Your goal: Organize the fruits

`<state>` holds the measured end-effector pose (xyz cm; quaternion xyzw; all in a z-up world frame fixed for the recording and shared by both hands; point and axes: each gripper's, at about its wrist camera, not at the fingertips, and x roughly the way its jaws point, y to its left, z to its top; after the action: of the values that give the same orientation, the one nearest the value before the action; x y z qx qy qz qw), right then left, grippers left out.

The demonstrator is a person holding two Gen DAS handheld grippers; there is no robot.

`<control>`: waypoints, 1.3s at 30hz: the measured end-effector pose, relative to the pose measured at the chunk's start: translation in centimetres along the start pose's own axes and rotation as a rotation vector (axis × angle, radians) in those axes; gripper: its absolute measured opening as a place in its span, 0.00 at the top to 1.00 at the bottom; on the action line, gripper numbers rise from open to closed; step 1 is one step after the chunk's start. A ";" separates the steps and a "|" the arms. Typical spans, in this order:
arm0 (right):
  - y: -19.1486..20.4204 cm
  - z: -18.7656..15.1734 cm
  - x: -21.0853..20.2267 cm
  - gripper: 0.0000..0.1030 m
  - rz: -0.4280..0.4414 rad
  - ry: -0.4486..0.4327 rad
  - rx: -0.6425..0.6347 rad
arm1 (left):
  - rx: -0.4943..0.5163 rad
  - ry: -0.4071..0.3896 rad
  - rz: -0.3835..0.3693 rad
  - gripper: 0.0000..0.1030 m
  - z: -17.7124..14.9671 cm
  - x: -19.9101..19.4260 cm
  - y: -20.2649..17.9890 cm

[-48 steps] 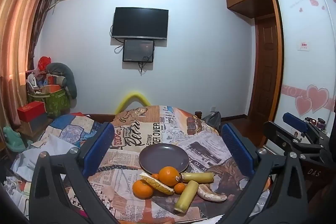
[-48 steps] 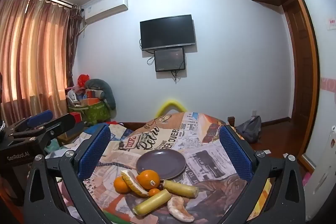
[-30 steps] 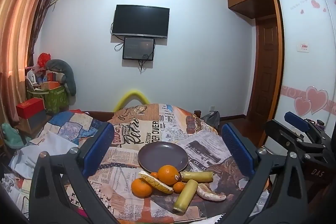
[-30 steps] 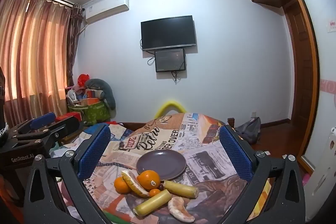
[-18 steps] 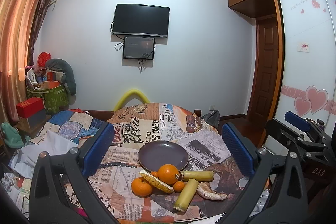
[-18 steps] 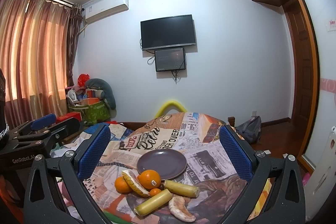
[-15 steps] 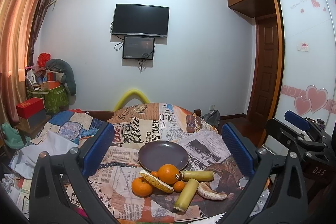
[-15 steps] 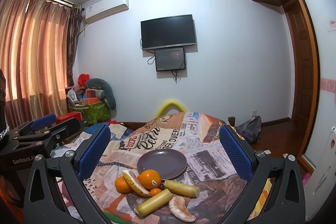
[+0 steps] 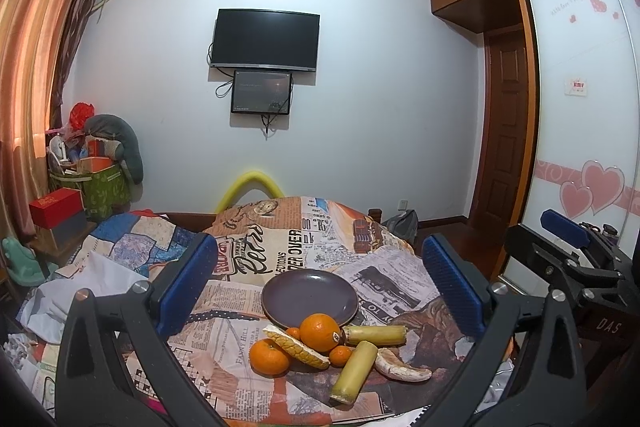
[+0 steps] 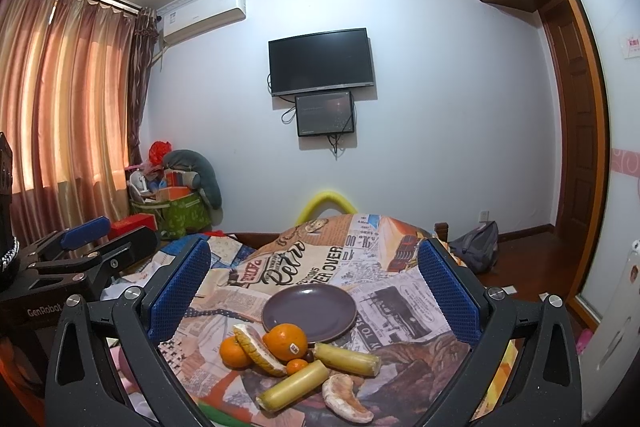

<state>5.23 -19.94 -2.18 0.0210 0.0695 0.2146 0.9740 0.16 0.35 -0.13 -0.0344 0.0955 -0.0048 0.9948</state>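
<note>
Both the left gripper [image 9: 316, 281] and right gripper [image 10: 314, 283] are held wide apart, gripping nothing. Oranges [image 9: 320, 332], pale yellow-green stalk pieces [image 9: 354, 371] and peeled segments [image 10: 347, 399] are heaped beside a purple plate [image 9: 310, 297].

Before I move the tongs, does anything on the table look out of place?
Yes: the plate holds no fruit, and everything is piled in front of it. The sticker orange leans over its rim, and pomelo wedges lie peeled among whole fruit.
</note>
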 end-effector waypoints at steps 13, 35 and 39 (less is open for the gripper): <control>0.1 0.1 -0.1 0.00 0.002 -0.003 0.000 | 0.000 0.001 -0.002 0.00 0.0 0.0 0.1; -0.3 0.2 -0.1 0.00 0.002 -0.003 0.007 | 0.010 0.002 0.001 0.00 0.4 0.2 -0.1; -0.4 0.1 0.0 0.00 -0.004 -0.003 0.011 | 0.013 0.004 -0.003 0.00 0.3 0.2 -0.2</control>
<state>5.41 -20.36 -2.08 0.0263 0.0694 0.2124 0.9744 0.38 0.21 0.15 -0.0283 0.0975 -0.0069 0.9948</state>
